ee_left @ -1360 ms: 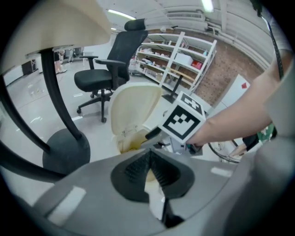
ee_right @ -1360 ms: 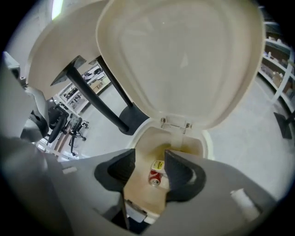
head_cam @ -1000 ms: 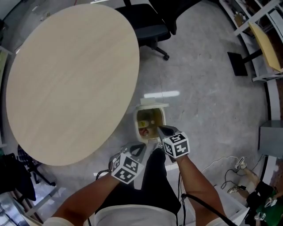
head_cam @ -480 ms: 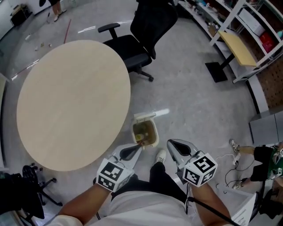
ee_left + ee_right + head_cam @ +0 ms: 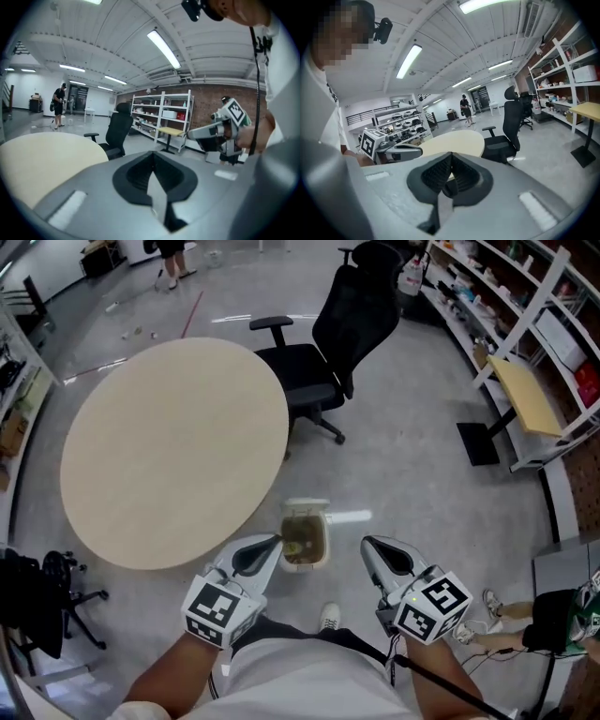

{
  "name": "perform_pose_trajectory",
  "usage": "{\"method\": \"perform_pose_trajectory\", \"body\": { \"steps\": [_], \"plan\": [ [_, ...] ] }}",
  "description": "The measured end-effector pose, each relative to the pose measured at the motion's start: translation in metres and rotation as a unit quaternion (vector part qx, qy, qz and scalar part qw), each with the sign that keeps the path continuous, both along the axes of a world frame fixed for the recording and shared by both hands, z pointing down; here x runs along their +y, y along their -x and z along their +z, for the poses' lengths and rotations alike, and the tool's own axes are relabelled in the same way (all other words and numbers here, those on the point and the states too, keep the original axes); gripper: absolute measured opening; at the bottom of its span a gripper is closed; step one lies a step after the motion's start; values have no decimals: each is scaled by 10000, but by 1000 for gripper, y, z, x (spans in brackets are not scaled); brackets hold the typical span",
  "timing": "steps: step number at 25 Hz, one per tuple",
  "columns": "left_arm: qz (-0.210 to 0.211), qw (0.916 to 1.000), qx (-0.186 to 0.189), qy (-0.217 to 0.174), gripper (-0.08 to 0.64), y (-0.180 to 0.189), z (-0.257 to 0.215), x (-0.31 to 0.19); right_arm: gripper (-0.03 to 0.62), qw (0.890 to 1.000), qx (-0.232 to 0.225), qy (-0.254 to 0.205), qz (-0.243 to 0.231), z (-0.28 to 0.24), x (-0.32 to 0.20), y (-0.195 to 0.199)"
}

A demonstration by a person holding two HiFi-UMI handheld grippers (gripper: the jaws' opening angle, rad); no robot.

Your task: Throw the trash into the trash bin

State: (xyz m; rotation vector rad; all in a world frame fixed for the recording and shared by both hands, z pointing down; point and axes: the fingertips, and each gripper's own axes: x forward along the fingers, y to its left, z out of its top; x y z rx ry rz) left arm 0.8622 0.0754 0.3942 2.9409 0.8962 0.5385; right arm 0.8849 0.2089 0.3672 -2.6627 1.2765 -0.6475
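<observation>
Gaping lid-up, cream trash bin holds trash; left gripper, right gripper clenched empty.

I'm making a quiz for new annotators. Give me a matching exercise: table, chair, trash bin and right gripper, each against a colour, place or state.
1 table
2 chair
3 trash bin
4 right gripper

a black, on wheels
b shut, nothing held
c pale wood, round
d on the floor, trash inside

Pairs: 1-c, 2-a, 3-d, 4-b
</observation>
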Motion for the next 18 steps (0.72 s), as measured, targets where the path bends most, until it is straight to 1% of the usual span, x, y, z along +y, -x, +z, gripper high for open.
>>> {"method": "perform_pose_trajectory", "body": {
  "steps": [2,4,6,8,11,15,18],
  "plan": [
    [-187,9998,42,-16,8,5,-6,7,2,9996,164,-17,-210,-9,11,-2],
    [-402,9992,44,67,8,12,-11,17,2,9988,245,-73,-412,-13,20,0],
    [-639,9977,-4,217,8,20,-12,26,2,9981,256,-164,-542,-12,29,3],
    [-802,9965,-43,248,8,27,-9,37,2,9977,215,-256,-584,-7,39,5],
    [-853,9962,-46,169,8,31,-11,50,2,9972,174,-348,-638,-4,48,7],
    [-787,9968,6,113,8,37,-19,52,2,9963,305,-332,-733,-9,44,20],
    [-747,9972,48,50,8,39,-24,44,2,9969,339,-353,-617,-11,41,27]
  ]
}}
